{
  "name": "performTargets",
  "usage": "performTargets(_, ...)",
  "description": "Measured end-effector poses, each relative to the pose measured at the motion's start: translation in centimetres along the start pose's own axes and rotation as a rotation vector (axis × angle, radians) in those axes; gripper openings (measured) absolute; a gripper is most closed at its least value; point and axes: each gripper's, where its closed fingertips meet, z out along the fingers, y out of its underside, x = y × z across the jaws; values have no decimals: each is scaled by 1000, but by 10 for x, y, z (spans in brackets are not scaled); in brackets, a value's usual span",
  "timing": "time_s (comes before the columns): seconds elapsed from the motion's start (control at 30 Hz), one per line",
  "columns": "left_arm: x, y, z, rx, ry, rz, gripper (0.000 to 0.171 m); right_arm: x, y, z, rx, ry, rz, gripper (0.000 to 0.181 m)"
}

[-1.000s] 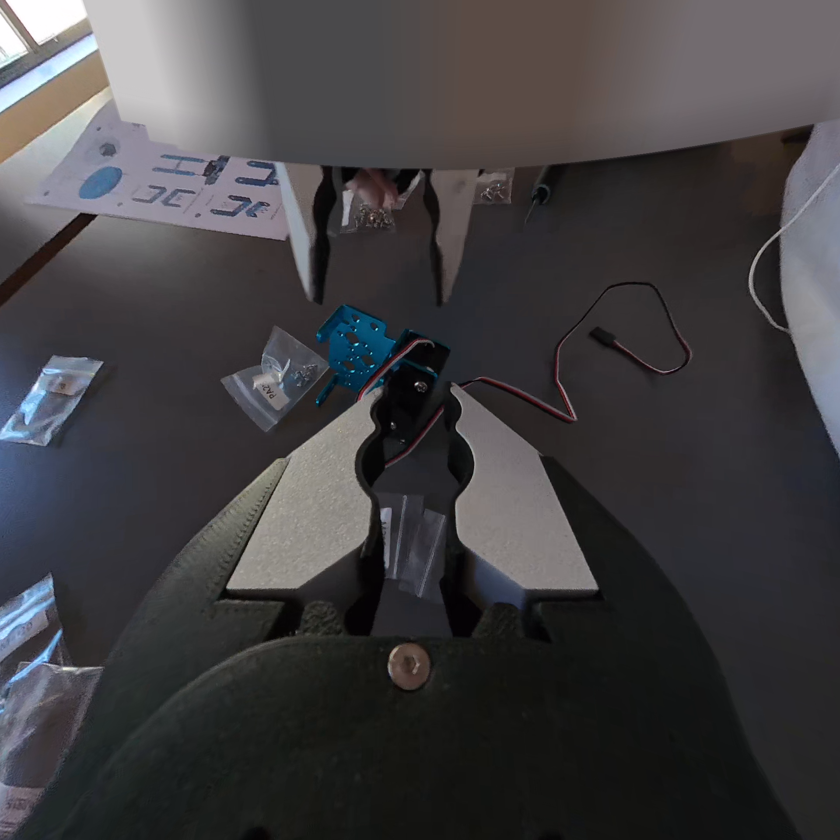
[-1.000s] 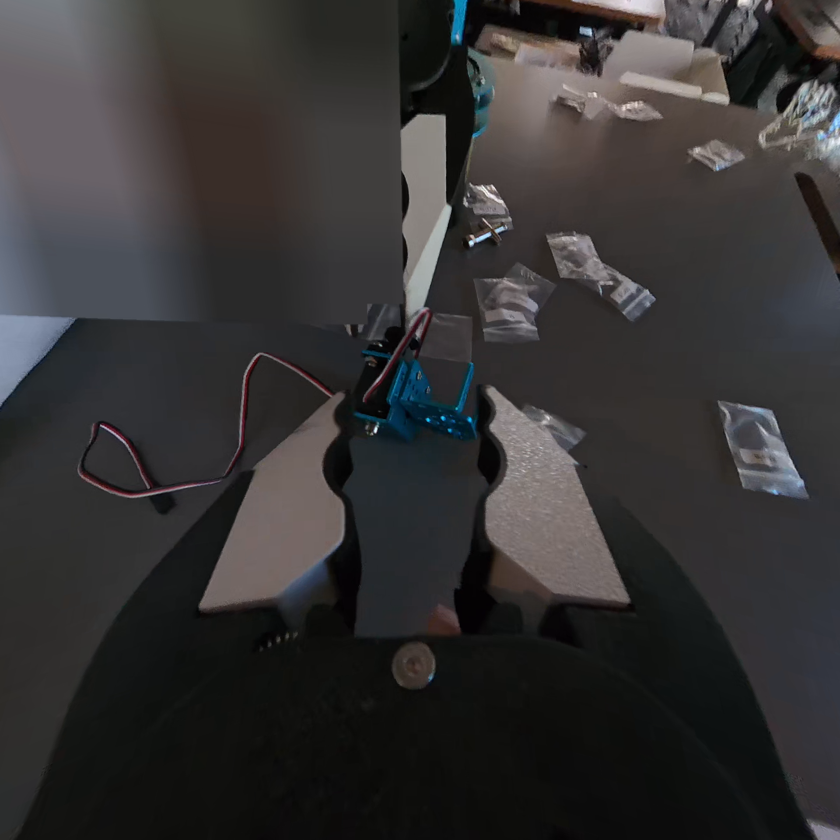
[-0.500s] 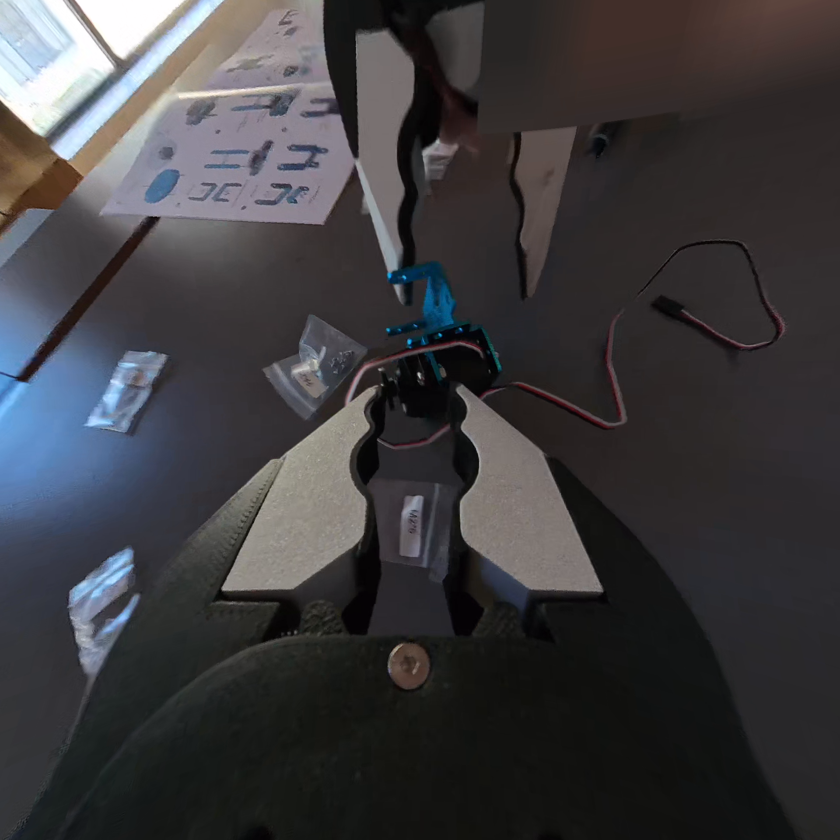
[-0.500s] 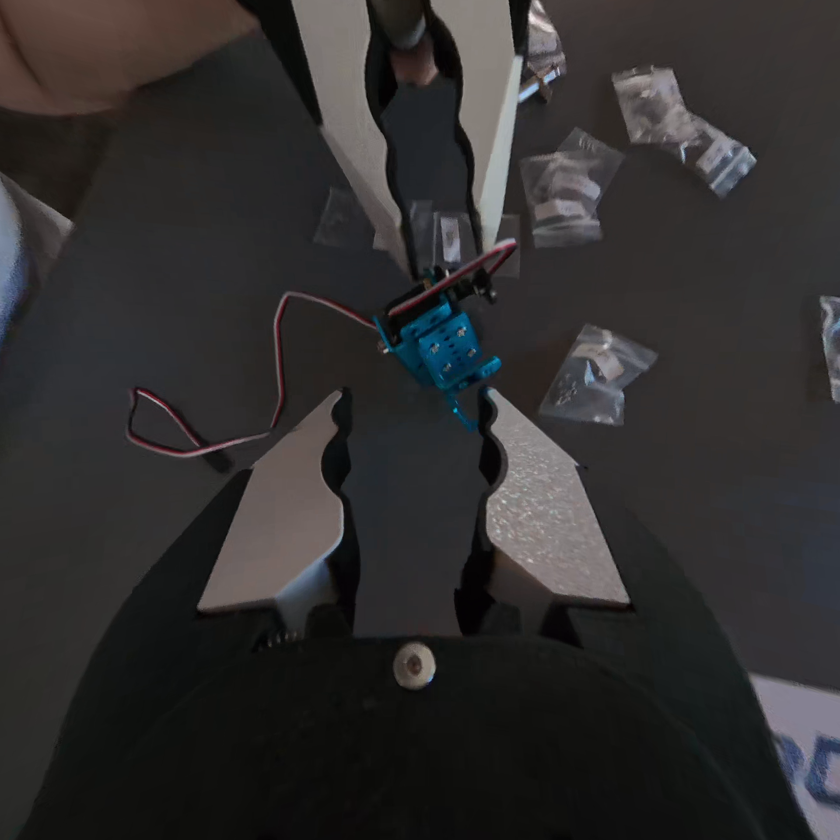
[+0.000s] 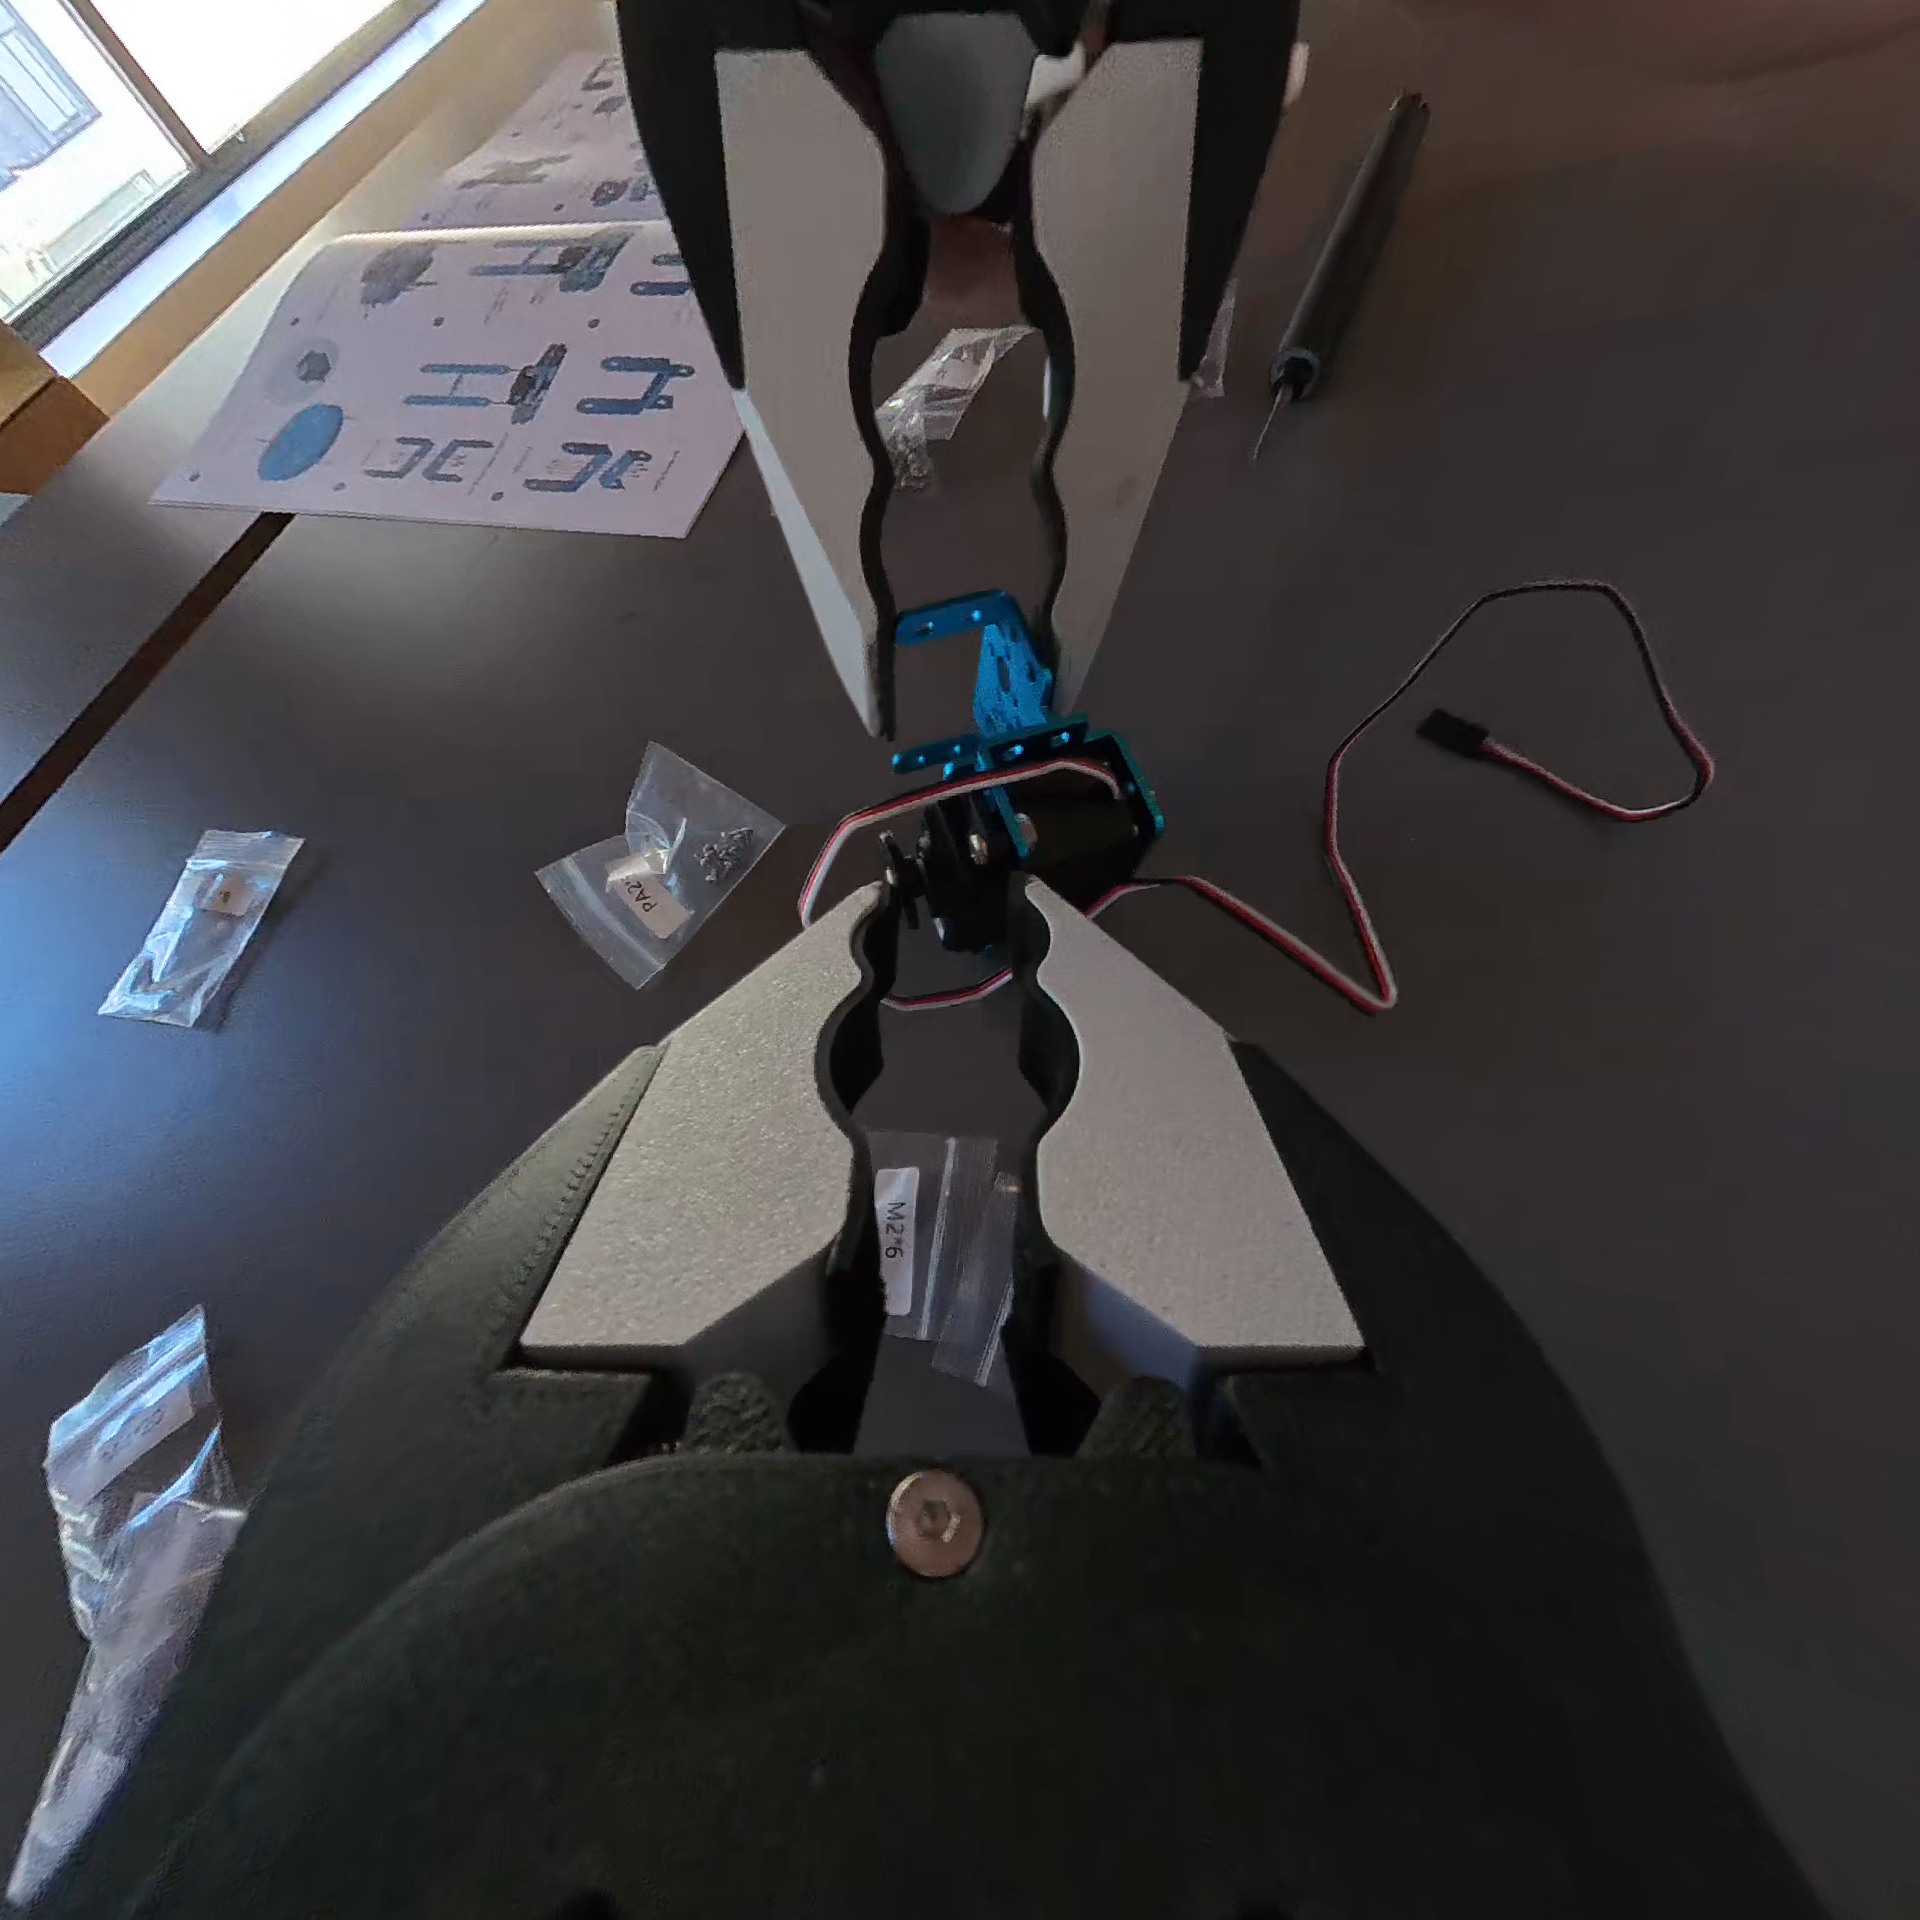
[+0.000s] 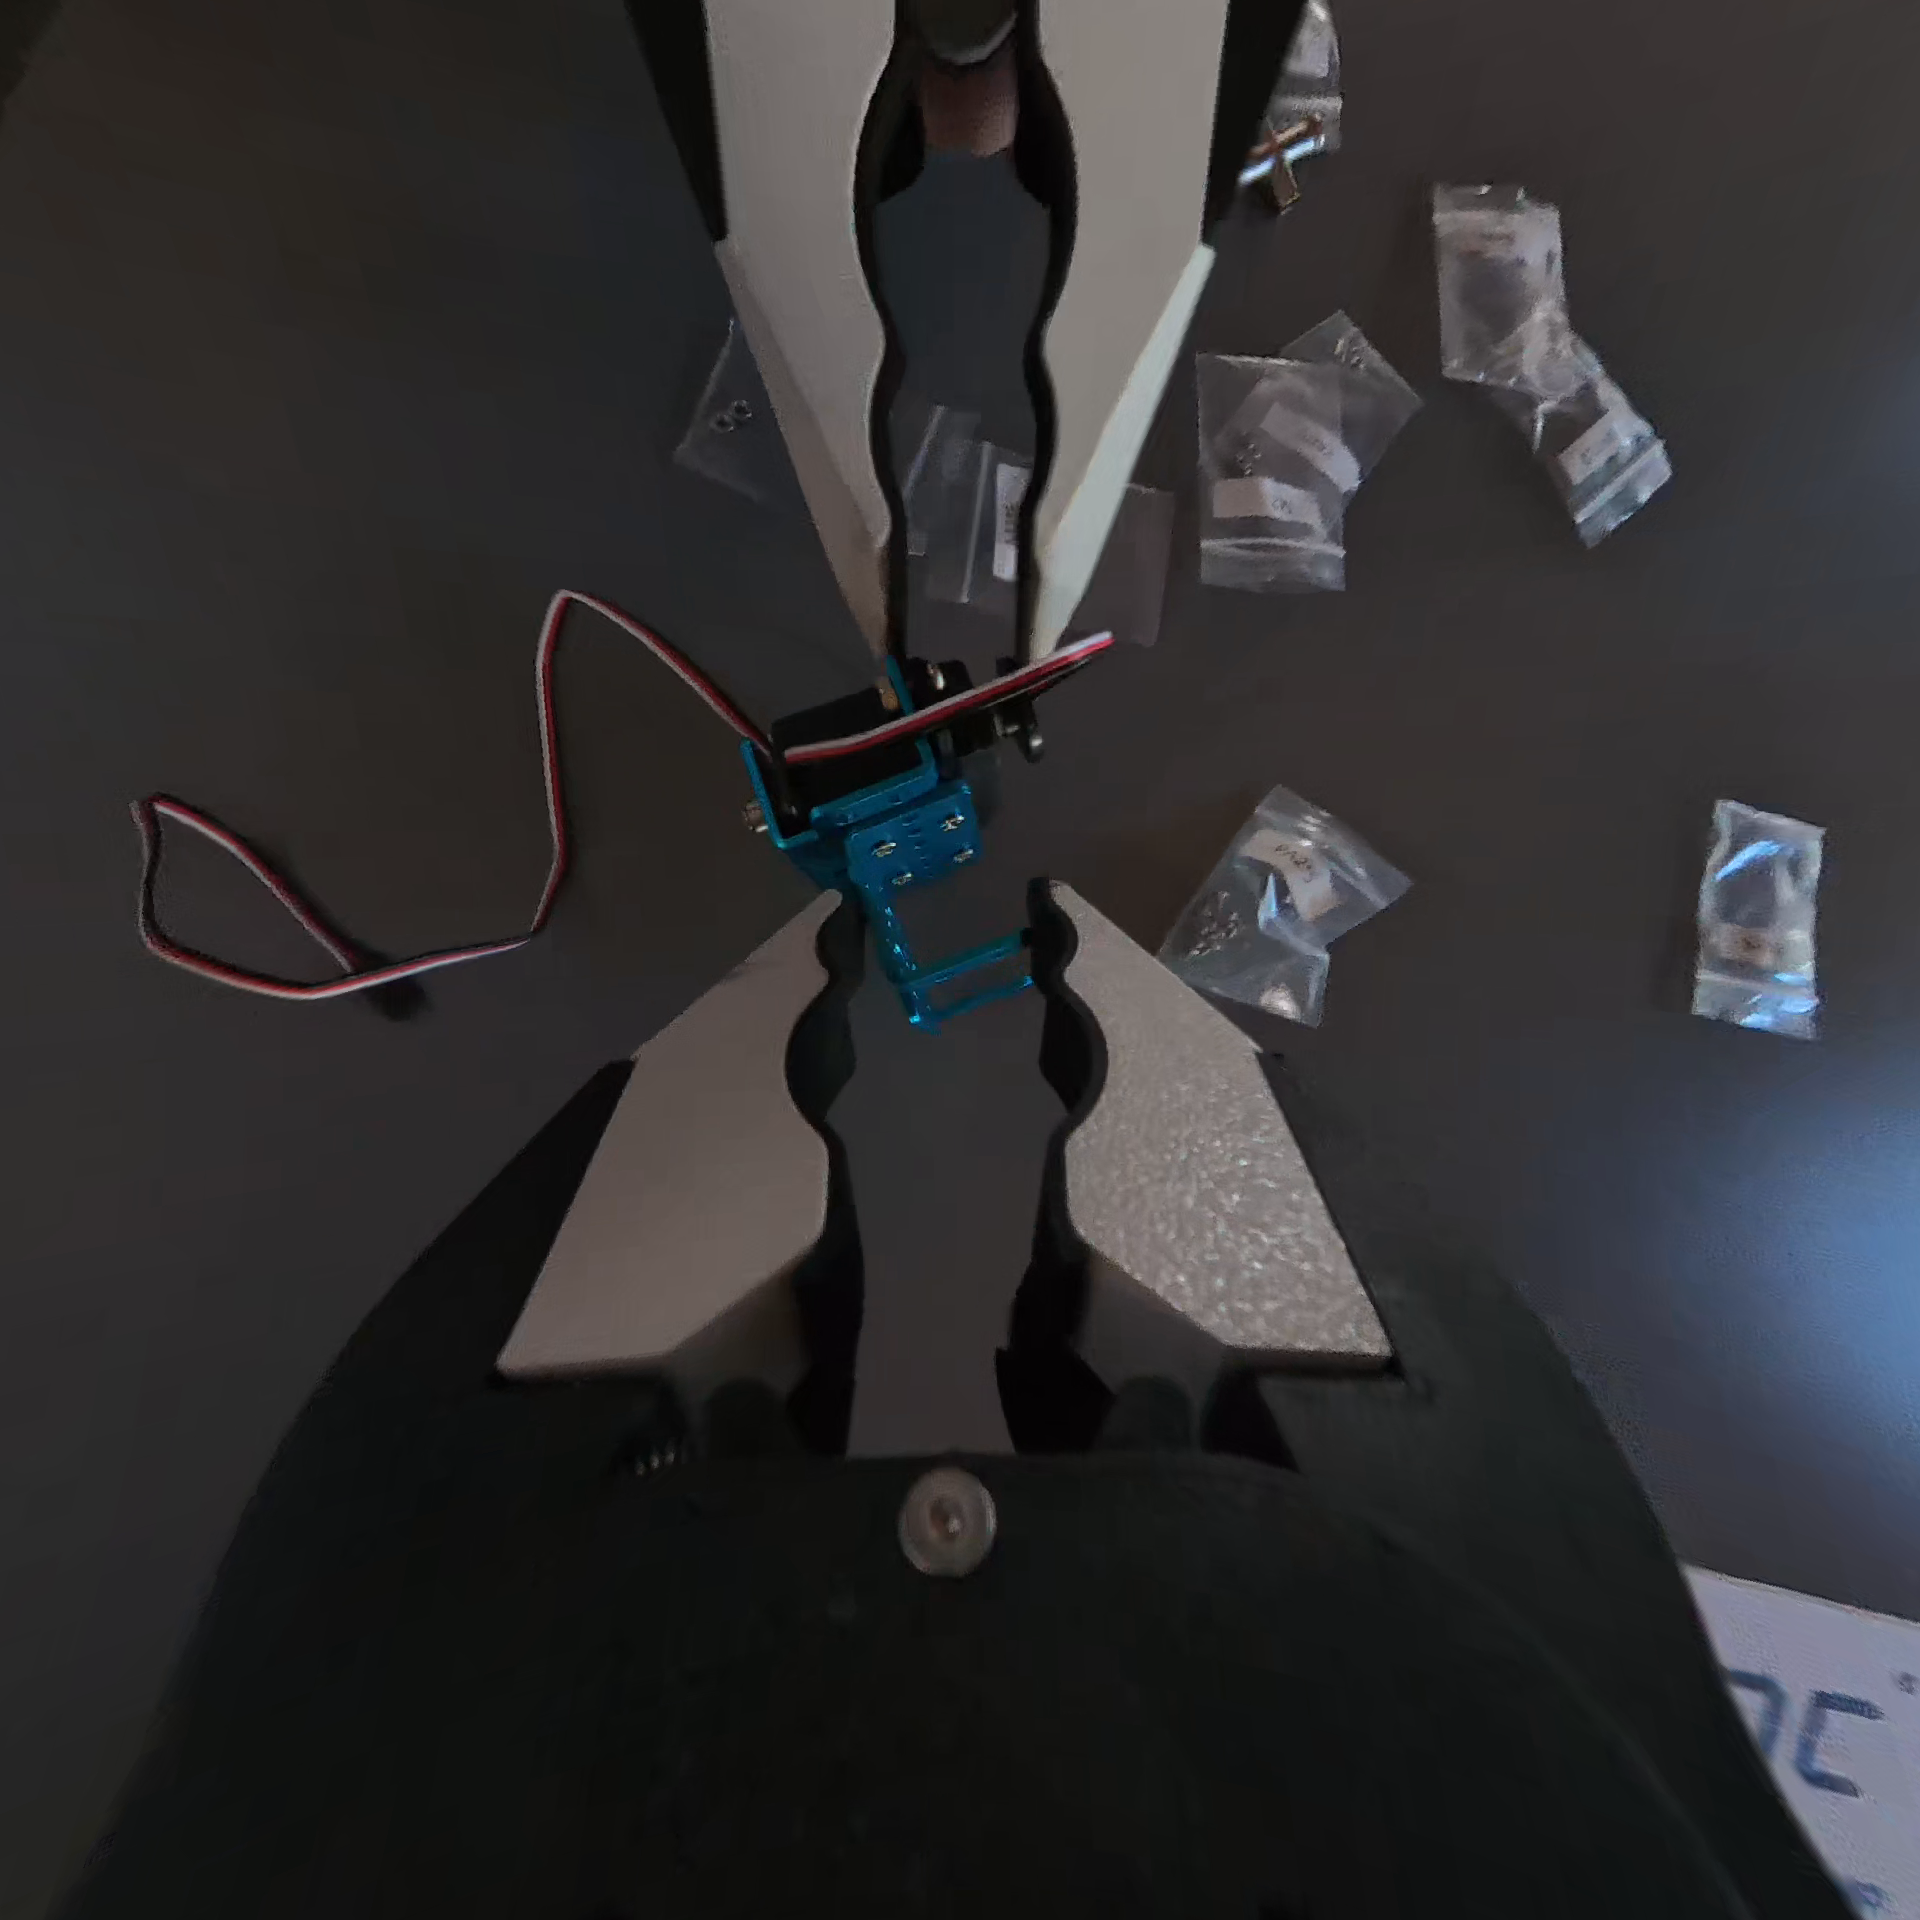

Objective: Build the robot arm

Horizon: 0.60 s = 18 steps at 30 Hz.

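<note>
A black servo point(image 5: 1060, 821) screwed into a blue metal bracket point(image 5: 1013, 675) is held over the dark table point(image 5: 1558, 1143). My left gripper point(image 5: 961, 899) is shut on the servo's near end. My right gripper point(image 5: 971, 707) comes in from the far side, its tips around the bracket's U-shaped arm. In the right wrist view my right gripper point(image 6: 938, 899) is closed in on the bracket point(image 6: 904, 842), with the servo point(image 6: 831, 727) and my left gripper point(image 6: 961, 649) beyond. The servo's red, white and black cable point(image 5: 1361, 914) trails onto the table.
A printed parts sheet point(image 5: 468, 416) lies at the far left and a black screwdriver point(image 5: 1340, 239) at the far right. Small clear bags of hardware point(image 5: 655, 862) point(image 5: 197, 925) point(image 6: 1278, 478) point(image 6: 1756, 914) are scattered about. One bag point(image 5: 935, 1247) lies under my left gripper. My two grippers' fingertips are within a few centimetres of each other.
The servo and bracket have turned, so the bracket's arm now points at my right gripper. The right gripper has come in over it and its jaws have narrowed onto the bracket.
</note>
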Motion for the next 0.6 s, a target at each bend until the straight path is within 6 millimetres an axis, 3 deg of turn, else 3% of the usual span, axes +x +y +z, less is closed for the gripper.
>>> performTargets(0.3, -8, 9, 5, -1, 35, -108, 24, 9, 3, 4, 113, -344, 440, 30)
performTargets(0.6, -8, 8, 4, 13, 78, -154, 19, 15, 3, 7, 122, -417, 579, 30)
